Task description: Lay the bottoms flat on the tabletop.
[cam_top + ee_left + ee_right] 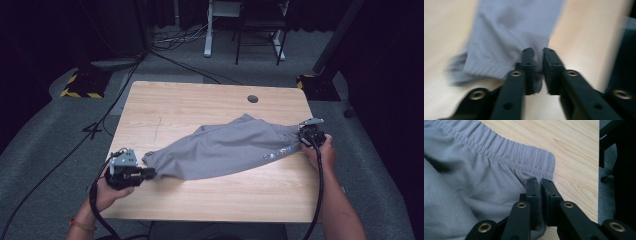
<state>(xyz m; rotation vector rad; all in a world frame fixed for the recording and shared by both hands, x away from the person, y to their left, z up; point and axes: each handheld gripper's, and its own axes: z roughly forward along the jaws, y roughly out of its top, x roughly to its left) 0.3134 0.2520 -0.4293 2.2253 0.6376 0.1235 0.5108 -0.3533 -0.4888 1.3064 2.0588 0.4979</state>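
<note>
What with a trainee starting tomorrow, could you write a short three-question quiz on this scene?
1. True or false: the grey garment lies on the wooden table.
2. Which end of it is the right gripper shut on? A the cuff end, B the elastic waistband end, C the middle.
3. Fill in: between the left gripper jaws sits grey ___.
Key: 1 true; 2 B; 3 fabric.

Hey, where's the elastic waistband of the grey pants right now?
In the high view the waistband lies at the table's right edge, where the right gripper is shut on it, below the round cable hole.
</note>
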